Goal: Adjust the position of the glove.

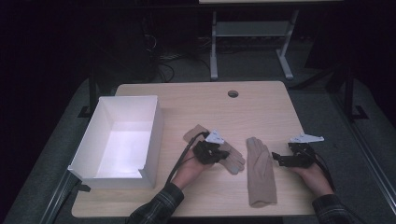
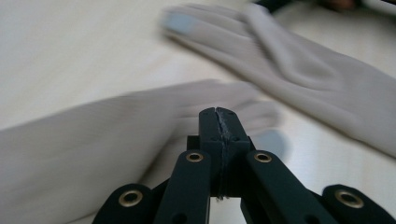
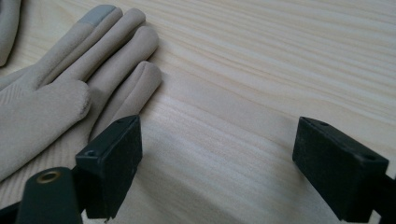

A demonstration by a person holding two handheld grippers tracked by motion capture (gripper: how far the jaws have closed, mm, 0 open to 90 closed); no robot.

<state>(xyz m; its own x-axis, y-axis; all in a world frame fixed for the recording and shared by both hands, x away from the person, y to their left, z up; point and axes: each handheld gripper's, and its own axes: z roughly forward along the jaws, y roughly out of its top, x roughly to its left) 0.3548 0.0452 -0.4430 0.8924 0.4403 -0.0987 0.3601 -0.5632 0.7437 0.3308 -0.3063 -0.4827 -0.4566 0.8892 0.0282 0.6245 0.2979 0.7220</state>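
Observation:
Two beige gloves lie on the wooden table point(image 1: 261, 107). My left gripper point(image 1: 224, 153) sits over the left glove point(image 1: 236, 163) with its jaws pressed together. In the left gripper view the gripper point(image 2: 219, 114) has a thin pale line of fabric in its seam, and the blurred left glove point(image 2: 93, 140) runs up to it. The right glove point(image 1: 260, 170) lies straight, fingers pointing away from me. My right gripper point(image 1: 275, 157) rests just right of it, open. In the right gripper view the gripper point(image 3: 217, 135) has bare wood between its jaws, and the right glove point(image 3: 56, 93) lies beside one jaw.
An open white box point(image 1: 154, 135) stands on the table's left side, close to my left forearm. A round cable hole point(image 1: 233, 94) is near the far edge. Beyond the table stand the white legs of another table point(image 1: 214, 46), on dark floor.

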